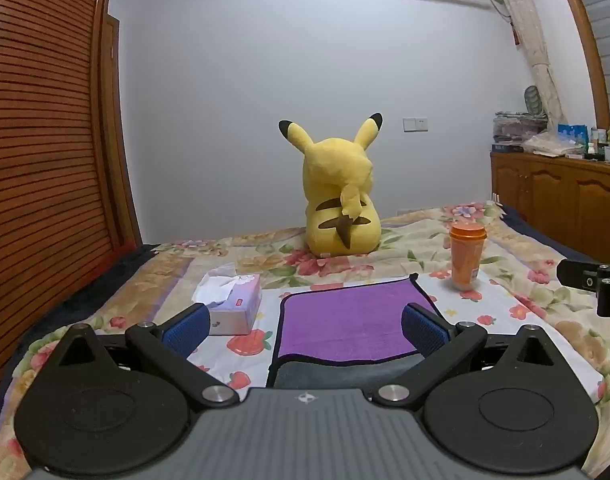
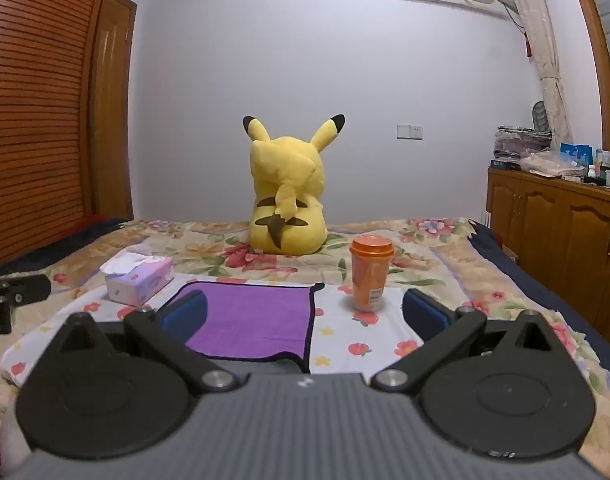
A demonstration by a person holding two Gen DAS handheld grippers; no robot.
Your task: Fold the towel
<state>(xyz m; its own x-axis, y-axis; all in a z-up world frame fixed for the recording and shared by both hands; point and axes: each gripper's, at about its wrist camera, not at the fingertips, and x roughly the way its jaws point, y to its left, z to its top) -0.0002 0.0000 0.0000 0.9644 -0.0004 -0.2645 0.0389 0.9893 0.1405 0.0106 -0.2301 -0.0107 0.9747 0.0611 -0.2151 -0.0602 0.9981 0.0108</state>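
Note:
A purple towel (image 1: 345, 320) with a dark border lies on the bed, folded, with a grey underside showing at its near edge. It also shows in the right wrist view (image 2: 257, 320). My left gripper (image 1: 305, 324) is open and empty, held just above the towel's near part, its blue fingertips (image 1: 185, 330) spread to either side. My right gripper (image 2: 305, 312) is open and empty, above the towel's right edge. Part of the right gripper shows at the right edge of the left wrist view (image 1: 597, 284).
A tissue box (image 1: 233, 304) sits left of the towel. An orange cup (image 1: 467, 256) stands to its right, and shows in the right wrist view (image 2: 370, 272). A yellow plush (image 1: 339, 196) sits behind. A wooden cabinet (image 1: 557, 196) stands at right, a slatted wardrobe (image 1: 41, 160) at left.

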